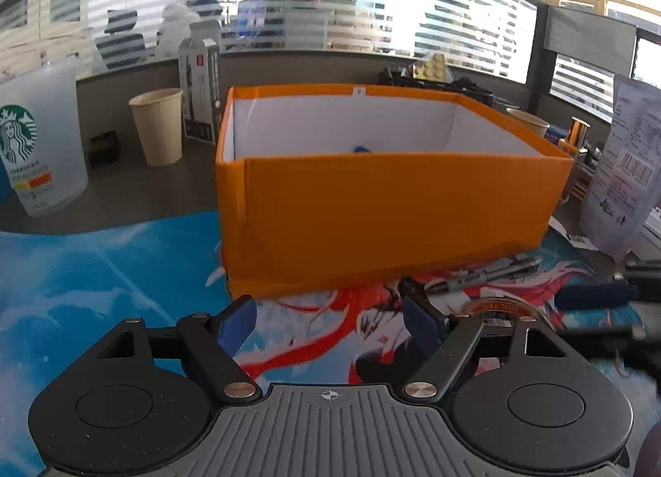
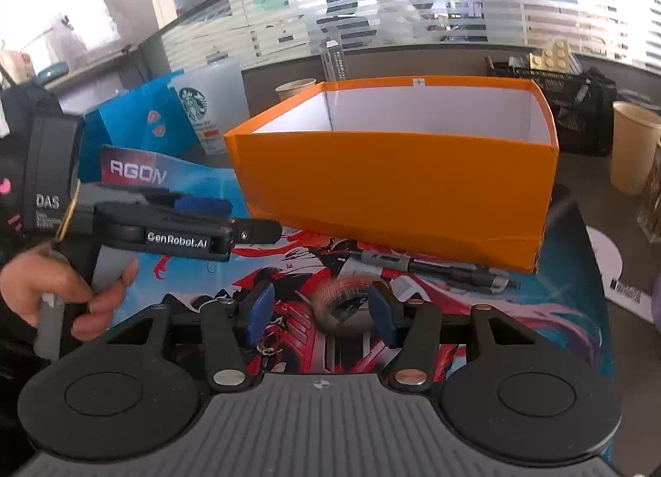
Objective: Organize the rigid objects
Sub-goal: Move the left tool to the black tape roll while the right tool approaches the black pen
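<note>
An open orange cardboard box (image 1: pixel 392 204) fills the desk mat ahead, grey pens (image 2: pixel 433 268) against its base, beige paper cup (image 1: pixel 157 129) behind; both grippers, left (image 1: pixel 328 322) and right (image 2: pixel 320 311), gape, the right around a blurred tape roll (image 2: pixel 336 303).

Orange box (image 1: pixel 388 220): matt paper-covered cardboard, smooth white lining. Desk mat (image 1: pixel 103 270): smooth printed cloth-like surface, slight sheen. Far-left paper cup (image 1: pixel 158 130): matt beige paper. Starbucks cup (image 1: pixel 39 138): frosted translucent plastic. Pens (image 2: pixel 433 268) near box: glossy black plastic, grey grips. Left gripper (image 1: pixel 328 324): matt black plastic arms, blue pads, shiny metal pivots. Far-right pouch (image 1: pixel 619 171): glossy plastic film.
</note>
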`<state>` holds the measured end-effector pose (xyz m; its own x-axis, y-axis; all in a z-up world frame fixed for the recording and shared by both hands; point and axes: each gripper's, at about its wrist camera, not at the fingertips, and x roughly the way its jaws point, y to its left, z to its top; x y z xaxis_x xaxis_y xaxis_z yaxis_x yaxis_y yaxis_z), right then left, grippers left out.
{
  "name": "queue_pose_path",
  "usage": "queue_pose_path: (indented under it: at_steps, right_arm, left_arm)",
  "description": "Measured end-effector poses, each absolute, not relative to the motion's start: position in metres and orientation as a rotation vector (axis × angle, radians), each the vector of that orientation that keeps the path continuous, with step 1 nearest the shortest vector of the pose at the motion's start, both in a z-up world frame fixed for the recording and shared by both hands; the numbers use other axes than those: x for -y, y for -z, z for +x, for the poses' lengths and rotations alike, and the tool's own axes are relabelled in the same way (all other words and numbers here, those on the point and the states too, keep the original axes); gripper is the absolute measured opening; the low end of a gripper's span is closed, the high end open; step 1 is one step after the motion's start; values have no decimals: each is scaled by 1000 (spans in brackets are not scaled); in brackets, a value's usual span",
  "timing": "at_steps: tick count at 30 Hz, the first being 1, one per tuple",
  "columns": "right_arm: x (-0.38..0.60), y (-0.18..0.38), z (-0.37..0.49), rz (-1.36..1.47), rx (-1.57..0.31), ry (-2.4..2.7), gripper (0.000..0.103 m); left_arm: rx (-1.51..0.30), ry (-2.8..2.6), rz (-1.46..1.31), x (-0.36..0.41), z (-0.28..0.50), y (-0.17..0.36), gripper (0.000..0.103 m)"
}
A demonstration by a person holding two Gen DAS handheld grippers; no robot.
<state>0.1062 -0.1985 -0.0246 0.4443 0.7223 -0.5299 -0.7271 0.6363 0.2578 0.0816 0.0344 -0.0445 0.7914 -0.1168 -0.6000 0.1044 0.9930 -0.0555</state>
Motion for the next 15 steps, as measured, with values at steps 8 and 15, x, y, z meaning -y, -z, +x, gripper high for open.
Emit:
queue_pose_path:
  at_steps: [8, 15]
  right_arm:
    - [220, 35, 137, -3, -611, -662, 49]
    - [218, 47, 175, -24, -651, -659, 49]
  left_arm:
    - [-648, 189, 19, -13, 74, 46, 80]
    - [-671, 206, 62, 11, 83, 57, 81]
